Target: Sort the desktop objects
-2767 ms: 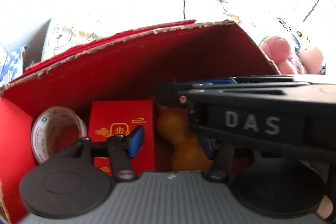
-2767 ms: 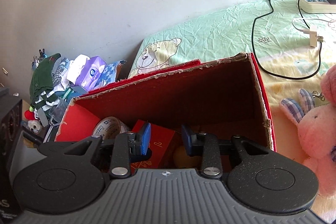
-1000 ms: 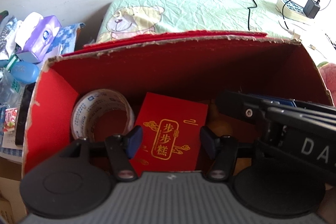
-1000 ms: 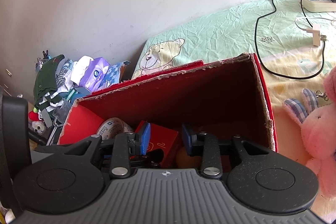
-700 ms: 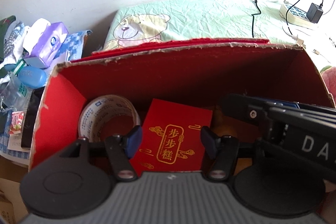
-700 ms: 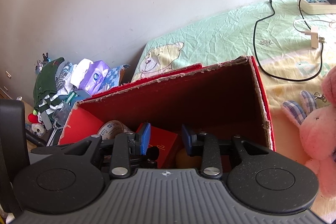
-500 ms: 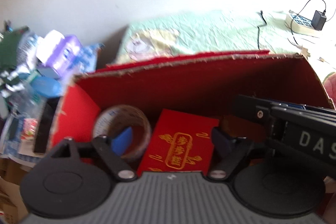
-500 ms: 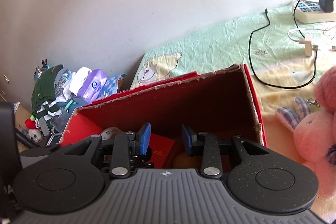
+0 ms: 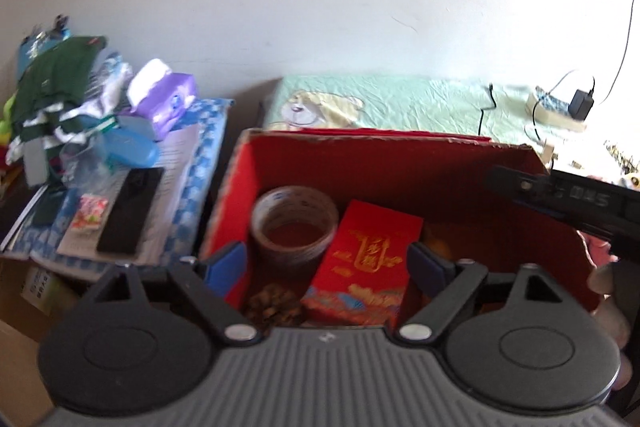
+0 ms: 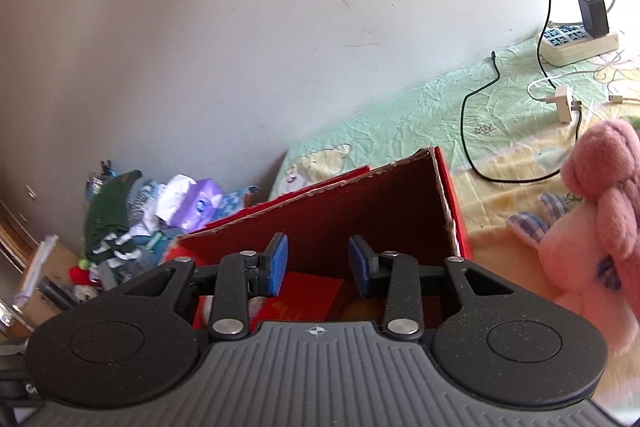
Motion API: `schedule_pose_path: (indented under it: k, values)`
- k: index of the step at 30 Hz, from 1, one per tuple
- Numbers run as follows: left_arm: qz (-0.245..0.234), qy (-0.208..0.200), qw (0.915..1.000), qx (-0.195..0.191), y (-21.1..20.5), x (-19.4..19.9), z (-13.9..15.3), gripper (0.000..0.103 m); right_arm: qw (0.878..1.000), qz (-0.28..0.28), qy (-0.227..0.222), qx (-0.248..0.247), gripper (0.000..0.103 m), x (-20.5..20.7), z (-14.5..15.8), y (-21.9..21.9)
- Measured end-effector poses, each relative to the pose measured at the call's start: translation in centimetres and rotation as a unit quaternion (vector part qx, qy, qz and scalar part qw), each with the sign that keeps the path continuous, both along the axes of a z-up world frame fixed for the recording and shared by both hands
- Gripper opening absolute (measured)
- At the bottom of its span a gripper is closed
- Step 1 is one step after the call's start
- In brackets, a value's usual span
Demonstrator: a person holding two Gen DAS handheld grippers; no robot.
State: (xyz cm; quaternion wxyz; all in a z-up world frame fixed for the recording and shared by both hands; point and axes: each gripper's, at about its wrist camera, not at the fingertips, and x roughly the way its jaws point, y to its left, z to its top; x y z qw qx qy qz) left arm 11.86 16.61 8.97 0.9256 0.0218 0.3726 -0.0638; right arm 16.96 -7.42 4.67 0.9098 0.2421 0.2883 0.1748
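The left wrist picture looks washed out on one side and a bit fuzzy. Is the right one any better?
Left wrist view: the right edge is blown out to white around the power strip, and the whole frame is soft, so the gold print on the red packet is unreadable. Right wrist view: evenly lit and sharper, with the power strip crisp; both views bend straight edges, fisheye style.

- The box (image 9: 400, 163) is coloured red inside.
- The envelope (image 9: 368, 259) is printed red with gold motifs.
- The sheet (image 10: 420, 115) is patterned pale green with a bear.
- The plush toy (image 10: 592, 211) is coloured pink.
- The tissue pack (image 9: 168, 103) is coloured purple.
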Motion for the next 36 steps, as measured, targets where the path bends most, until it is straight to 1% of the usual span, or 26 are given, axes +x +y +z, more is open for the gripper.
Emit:
schedule_pose_path:
  k: [3, 6, 8, 11, 15, 18, 22, 26, 29, 32, 34, 36]
  values:
    - [0.011, 0.005, 0.9997, -0.020, 2.1, -1.8, -0.1, 0.089, 1.000, 0.008, -0.014, 0.023, 0.038, -2.0, 0.7, -0.8]
    - [0.018, 0.015, 0.9993, -0.030, 3.5, -3.8, -0.9, 0.089, 0.999, 0.025, -0.032, 0.025, 0.038, -3.7, 1.4, -1.1]
    - [0.015, 0.027, 0.9986, -0.043, 4.2, -5.2, -1.6, 0.089, 0.998, 0.042, -0.039, 0.025, 0.038, -4.8, 1.8, -1.3]
    - [0.011, 0.049, 0.9969, -0.060, 4.5, -7.0, -2.8, 0.089, 0.996, 0.072, -0.038, 0.023, 0.038, -6.2, 1.6, -1.4]
    - [-0.003, 0.081, 0.9946, -0.065, 3.4, -8.8, -4.8, 0.089, 0.990, 0.136, -0.021, 0.020, 0.038, -8.1, 0.1, -1.2]
    - [-0.010, 0.102, 0.9931, -0.057, 2.4, -9.5, -6.3, 0.089, 0.986, 0.166, 0.001, 0.002, 0.038, -9.3, -1.5, -0.6]
    - [-0.018, 0.123, 0.9914, -0.039, 1.5, -9.9, -7.6, 0.089, 0.982, 0.178, 0.056, -0.004, 0.038, -9.7, -4.2, 0.0]
    - [-0.027, 0.137, 0.9895, -0.034, 1.0, -9.9, -8.6, 0.089, 0.978, 0.175, 0.115, 0.016, 0.038, -9.0, -6.1, 0.2]
    - [-0.038, 0.146, 0.9881, -0.030, 0.5, -9.7, -9.2, 0.089, 0.974, 0.174, 0.145, 0.027, 0.039, -8.5, -7.0, 0.5]
    - [-0.051, 0.156, 0.9861, -0.025, 0.0, -9.6, -9.8, 0.083, 0.967, 0.185, 0.170, 0.035, 0.039, -8.2, -7.8, 1.3]
    - [-0.061, 0.163, 0.9845, -0.022, -0.3, -9.5, -10.2, 0.074, 0.964, 0.195, 0.180, 0.031, 0.039, -8.0, -8.1, 2.1]
    - [-0.068, 0.169, 0.9831, -0.018, -0.4, -9.3, -10.5, 0.070, 0.961, 0.204, 0.186, 0.027, 0.040, -8.1, -8.4, 2.7]
